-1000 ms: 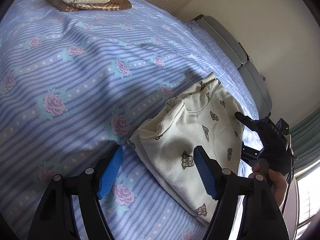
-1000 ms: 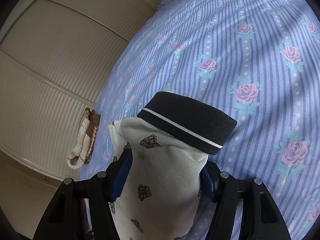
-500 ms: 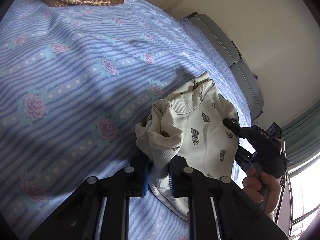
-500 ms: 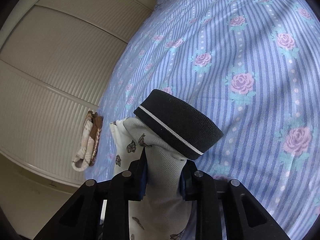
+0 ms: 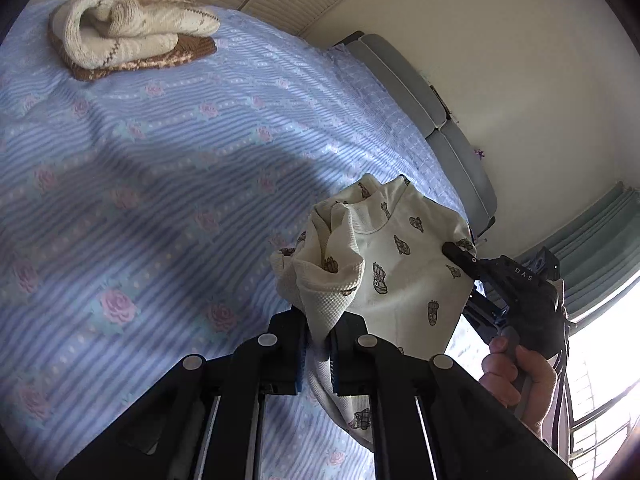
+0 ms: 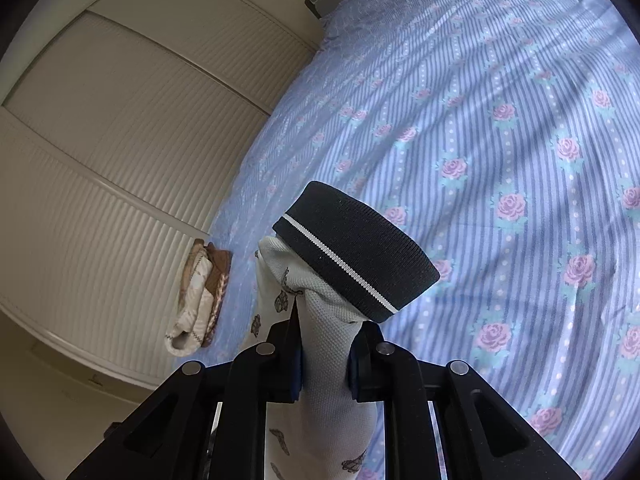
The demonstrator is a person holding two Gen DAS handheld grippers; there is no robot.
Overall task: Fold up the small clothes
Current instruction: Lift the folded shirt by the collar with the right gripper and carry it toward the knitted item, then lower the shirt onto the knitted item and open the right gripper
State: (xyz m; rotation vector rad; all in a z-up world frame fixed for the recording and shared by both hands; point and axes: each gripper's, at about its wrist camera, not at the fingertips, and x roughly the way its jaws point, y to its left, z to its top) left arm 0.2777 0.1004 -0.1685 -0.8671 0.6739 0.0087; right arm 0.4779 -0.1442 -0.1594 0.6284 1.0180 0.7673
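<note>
cream waffle-knit printed baby garment [image 5: 404,268] lifted off the blue rose-striped bedsheet [image 5: 160,184], stretched lengthwise between both claws, left gripper [image 5: 319,354] clamped on its bunched edge, right gripper [image 6: 323,364] just closed on the end with the black ribbed cuff [image 6: 356,252], cuff pointing away

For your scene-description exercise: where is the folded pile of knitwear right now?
The knitwear pile lies at the bed's far edge by the slatted doors: upper left in the left wrist view, lower left in the right.

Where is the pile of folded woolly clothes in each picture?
Left wrist view: the folded knit pile sits top left, at the far edge of the flowery bedspread.
Right wrist view: the same pile is left of centre, turned sideways, beside the ribbed closet door.
Shared landmark: the flowery bedspread.
</note>
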